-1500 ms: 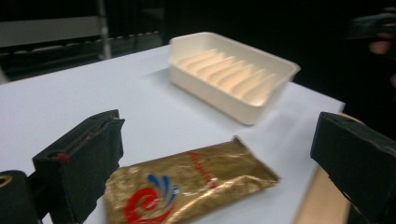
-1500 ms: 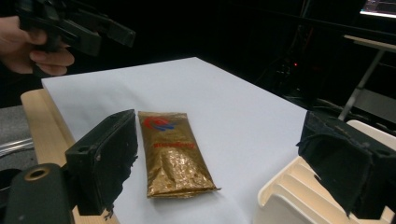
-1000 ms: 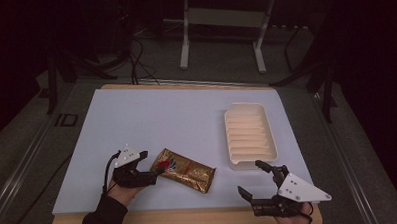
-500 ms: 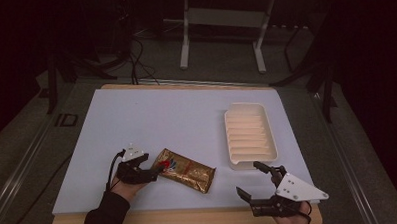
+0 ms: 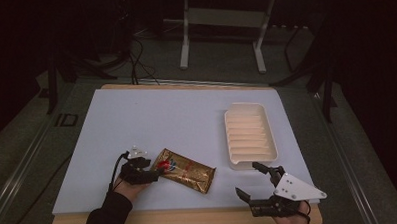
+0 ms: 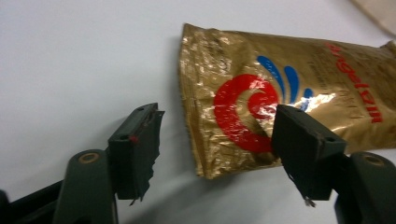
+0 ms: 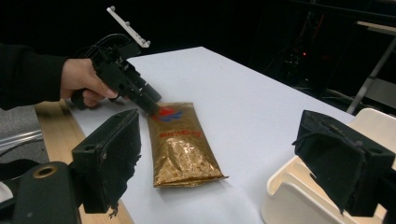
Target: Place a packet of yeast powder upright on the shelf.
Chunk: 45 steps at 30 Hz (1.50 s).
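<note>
A gold foil pouch [image 5: 184, 169] with a red and blue swirl lies flat on the white mat, near the front. My left gripper [image 5: 156, 173] is at its left end, open. In the left gripper view [image 6: 219, 140], one jaw hangs over the red swirl of the pouch [image 6: 289, 93] and the other over bare mat beside the crimped edge. My right gripper [image 5: 246, 178] is open at the front right, apart from the pouch, with nothing between its jaws. The right gripper view [image 7: 226, 158] looks across the pouch [image 7: 182, 140] at the left gripper [image 7: 149, 105].
A white ribbed tray [image 5: 250, 135] stands lengthwise at the right, just beyond my right gripper; its near corner [image 7: 299, 186] is close to the right jaw. The white mat [image 5: 176, 118] covers a wooden table whose front edge [image 5: 190, 220] is near both hands.
My left gripper has moved right, up to the pouch's left end, and its jaws now straddle that edge. The right gripper has hardly shifted. The pouch has not moved.
</note>
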{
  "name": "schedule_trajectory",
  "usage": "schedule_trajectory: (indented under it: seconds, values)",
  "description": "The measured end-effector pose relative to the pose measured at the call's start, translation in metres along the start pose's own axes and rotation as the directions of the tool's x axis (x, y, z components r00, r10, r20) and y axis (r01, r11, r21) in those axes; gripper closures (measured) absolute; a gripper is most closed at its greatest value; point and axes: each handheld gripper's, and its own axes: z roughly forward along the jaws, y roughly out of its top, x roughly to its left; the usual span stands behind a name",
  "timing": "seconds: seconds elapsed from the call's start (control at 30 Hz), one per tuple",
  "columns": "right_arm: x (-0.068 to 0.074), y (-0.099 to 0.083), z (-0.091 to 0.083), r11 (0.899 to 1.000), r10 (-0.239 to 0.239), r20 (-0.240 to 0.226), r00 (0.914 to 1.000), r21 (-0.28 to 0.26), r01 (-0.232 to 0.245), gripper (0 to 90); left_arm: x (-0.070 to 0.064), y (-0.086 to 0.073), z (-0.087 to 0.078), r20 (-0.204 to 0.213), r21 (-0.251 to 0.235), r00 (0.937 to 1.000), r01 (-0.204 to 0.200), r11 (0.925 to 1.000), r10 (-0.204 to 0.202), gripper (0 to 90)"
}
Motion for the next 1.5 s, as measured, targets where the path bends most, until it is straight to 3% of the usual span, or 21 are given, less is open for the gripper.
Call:
schedule_trajectory:
  seconds: [0.1, 0.23, 0.3, 0.37, 0.5, 0.6, 0.67, 0.7, 0.8, 0.97, 1.13, 1.2, 1.3, 1.4, 1.5]
  values:
    - [0.000, 0.000, 0.000, 1.000, 0.000, -0.001, 1.0000, 0.002, 0.000, 14.5, -0.002, -0.002, 0.000, 0.012, -0.007, 0.9999, 0.000, 1.0000, 0.000, 39.1]
    - [0.000, 0.000, 0.000, 1.000, -0.003, -0.003, 1.0000, 0.002, 0.003, 14.5, -0.007, -0.004, 0.001, -0.011, -0.014, 0.9994, -0.032, 0.9994, 0.031, 46.6]
    - [0.001, 0.000, 0.000, 1.000, -0.002, -0.004, 1.0000, 0.003, 0.002, 14.5, -0.009, -0.006, 0.001, -0.007, -0.016, 0.9992, -0.038, 0.9991, 0.038, 54.2]
    - [0.001, 0.000, 0.001, 1.000, -0.001, -0.005, 1.0000, 0.004, 0.001, 14.6, -0.013, -0.006, 0.002, -0.031, -0.006, 0.9967, -0.075, 0.9971, 0.075, 56.7]
    - [0.001, 0.000, 0.001, 1.000, -0.003, -0.004, 1.0000, 0.007, 0.003, 14.7, -0.015, -0.008, 0.002, -0.061, -0.009, 0.9946, -0.084, 0.9964, 0.084, 68.4]
    - [0.001, 0.000, 0.002, 1.000, -0.004, -0.004, 1.0000, 0.010, 0.004, 14.7, -0.019, -0.008, 0.003, -0.101, -0.003, 0.9886, -0.113, 0.9936, 0.112, 75.4]
    - [0.001, 0.000, 0.002, 1.000, -0.003, -0.003, 1.0000, 0.009, 0.003, 14.7, -0.020, -0.008, 0.003, -0.104, -0.001, 0.9877, -0.118, 0.9930, 0.117, 80.0]
    - [0.001, 0.000, 0.002, 1.000, -0.003, -0.001, 1.0000, 0.008, 0.003, 14.8, -0.022, -0.008, 0.003, -0.111, 0.001, 0.9855, -0.129, 0.9916, 0.128, 85.3]
    - [0.001, 0.000, 0.001, 1.000, 0.002, 0.001, 1.0000, 0.006, -0.002, 14.8, -0.027, -0.008, 0.003, -0.126, 0.011, 0.9798, -0.155, 0.9879, 0.155, 89.7]
    - [-0.001, 0.000, -0.001, 1.000, 0.004, 0.007, 1.0000, 0.000, -0.004, 14.8, -0.026, -0.003, -0.002, -0.088, -0.008, 0.9903, -0.108, 0.9941, 0.107, 90.0]
    - [-0.003, 0.000, -0.002, 1.000, 0.011, 0.013, 0.9999, -0.004, -0.011, 14.9, -0.028, 0.005, -0.012, -0.076, -0.062, 0.9907, -0.118, 0.9911, 0.113, 90.0]
    - [-0.003, 0.000, -0.002, 1.000, 0.010, 0.012, 0.9999, -0.003, -0.010, 16.2, -0.028, 0.008, -0.016, -0.050, -0.097, 0.9921, -0.119, 0.9881, 0.115, 90.0]
    - [-0.003, 0.000, -0.002, 1.000, 0.013, 0.014, 0.9998, -0.004, -0.013, 16.2, -0.028, 0.012, -0.023, -0.016, -0.130, 0.9920, -0.126, 0.9835, 0.125, 90.0]
    - [-0.004, 0.001, -0.003, 1.000, 0.019, 0.017, 0.9997, -0.012, -0.019, 16.2, -0.033, 0.016, -0.027, -0.014, -0.144, 0.9841, -0.177, 0.9736, 0.177, 90.0]
    - [-0.005, 0.001, -0.005, 1.000, 0.023, 0.028, 0.9993, -0.021, -0.022, 16.1, -0.036, 0.018, -0.030, 0.003, -0.139, 0.9817, -0.188, 0.9723, 0.190, 90.0]
